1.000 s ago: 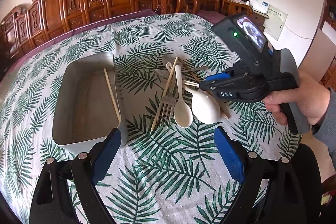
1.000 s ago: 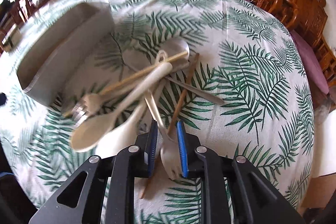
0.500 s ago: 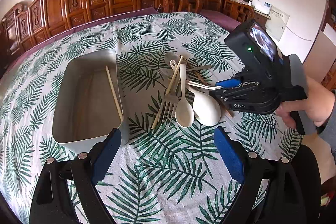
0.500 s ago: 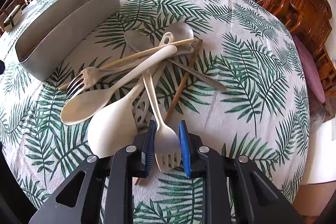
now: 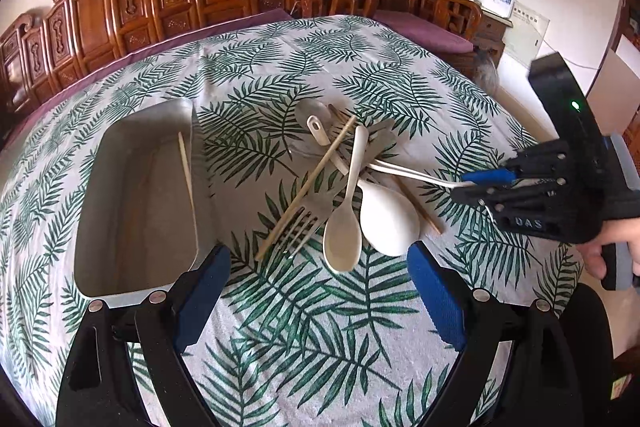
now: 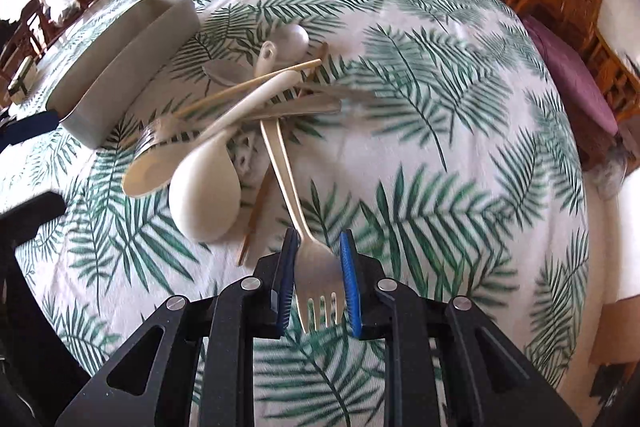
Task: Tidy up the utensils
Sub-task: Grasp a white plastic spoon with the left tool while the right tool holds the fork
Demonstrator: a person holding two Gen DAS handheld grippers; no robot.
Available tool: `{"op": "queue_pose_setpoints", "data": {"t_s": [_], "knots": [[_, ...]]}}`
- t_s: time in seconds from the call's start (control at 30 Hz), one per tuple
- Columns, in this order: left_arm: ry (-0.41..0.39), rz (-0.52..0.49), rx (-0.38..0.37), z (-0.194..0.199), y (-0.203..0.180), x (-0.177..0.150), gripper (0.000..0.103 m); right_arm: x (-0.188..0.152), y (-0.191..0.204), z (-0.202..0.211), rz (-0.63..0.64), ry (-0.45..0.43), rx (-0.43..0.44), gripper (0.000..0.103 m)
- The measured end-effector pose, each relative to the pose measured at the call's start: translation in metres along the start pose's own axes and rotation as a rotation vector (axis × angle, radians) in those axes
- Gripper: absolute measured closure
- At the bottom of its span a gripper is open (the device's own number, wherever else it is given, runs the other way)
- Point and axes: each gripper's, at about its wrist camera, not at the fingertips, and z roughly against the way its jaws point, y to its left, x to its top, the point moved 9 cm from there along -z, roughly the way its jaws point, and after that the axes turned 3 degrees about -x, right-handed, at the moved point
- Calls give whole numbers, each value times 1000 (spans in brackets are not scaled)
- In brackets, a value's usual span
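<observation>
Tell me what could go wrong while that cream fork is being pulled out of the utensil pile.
1. The right hand-held gripper pinches the cream fork by its head only, so the long handle may swing or slip.
2. That handle lies under the cream spoon and beside the ladle; pulling could drag them along.
3. The chopstick and metal fork on the pile might get scattered.

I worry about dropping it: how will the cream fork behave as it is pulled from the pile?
The cream fork looks like light, stiff plastic. Gripped by its head, the long handle may swing. It may drag the spoon lying across it.
</observation>
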Motion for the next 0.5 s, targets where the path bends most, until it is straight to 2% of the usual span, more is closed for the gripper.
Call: {"op": "queue_pose_setpoints", "data": {"t_s": [0.1, 0.17, 0.23, 0.27, 0.33, 0.4, 0.5], "knots": [[8, -19, -11, -9, -6, 7, 19, -10, -9, 0, -27, -7, -9, 79], [23, -26, -24, -16, -9, 11, 30, -13, -14, 0, -61, -14, 3, 79], [49, -29, -39, -25, -12, 14, 49, -15, -19, -1, -85, -22, 10, 79], [61, -31, -45, -29, -13, 15, 53, -15, -21, -2, -91, -23, 8, 79], [91, -33, -58, -38, -16, 16, 73, -16, -22, -3, -96, -21, 19, 79], [128, -37, -73, -49, -19, 16, 83, -18, -24, -3, -103, -26, 35, 78], [166, -65, -60, -62, -22, 14, 85, -18, -25, -4, -95, -29, 32, 78]]}}
